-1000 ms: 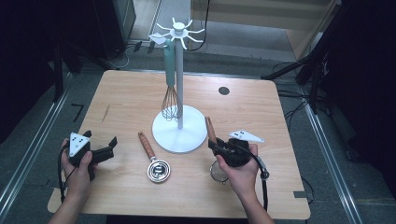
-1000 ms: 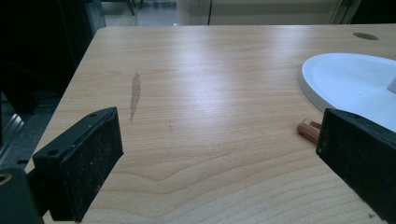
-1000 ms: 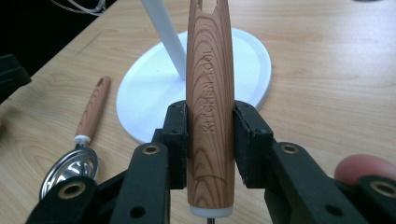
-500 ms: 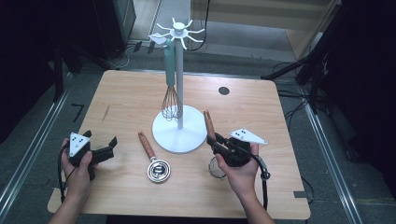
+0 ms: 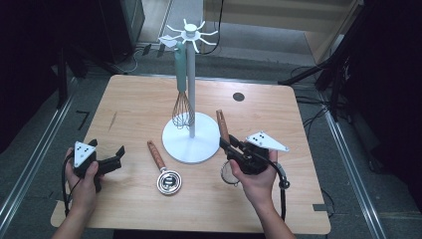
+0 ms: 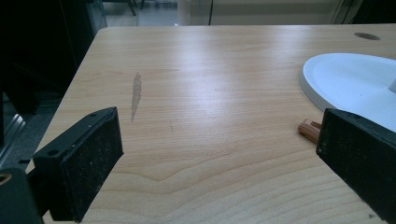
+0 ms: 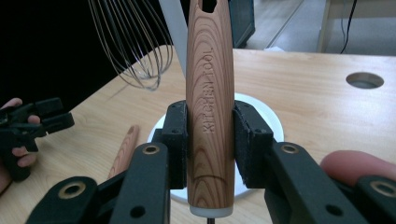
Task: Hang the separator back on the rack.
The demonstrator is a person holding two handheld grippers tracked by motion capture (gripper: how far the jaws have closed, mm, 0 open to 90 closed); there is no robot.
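The right gripper (image 5: 229, 146) is clamped on the wooden handle (image 7: 209, 100) of a kitchen utensil; in the right gripper view both black pads (image 7: 177, 140) press flat on the two sides of this handle, which stands upright between them and carries the engraved words "KITCHEN TOOL". In the high view the handle rises out of the gripper, tilted toward the far side, just beside the white round base (image 5: 191, 143) of the utensil stand, and the round head (image 5: 229, 173) of the utensil sits low at the tabletop (image 5: 134, 99) under the hand; I cannot tell if it touches the wood. The left gripper (image 5: 113, 158) is near the left front edge of the tabletop, its jaws wide apart with nothing between them, only bare wood in the left gripper view. A second utensil (image 5: 163, 169) with a wooden handle and a metal head lies flat between the two grippers, in front of the base. A wire whisk (image 5: 182, 107) with a pale green handle hangs from the stand (image 5: 191, 74), above the base.
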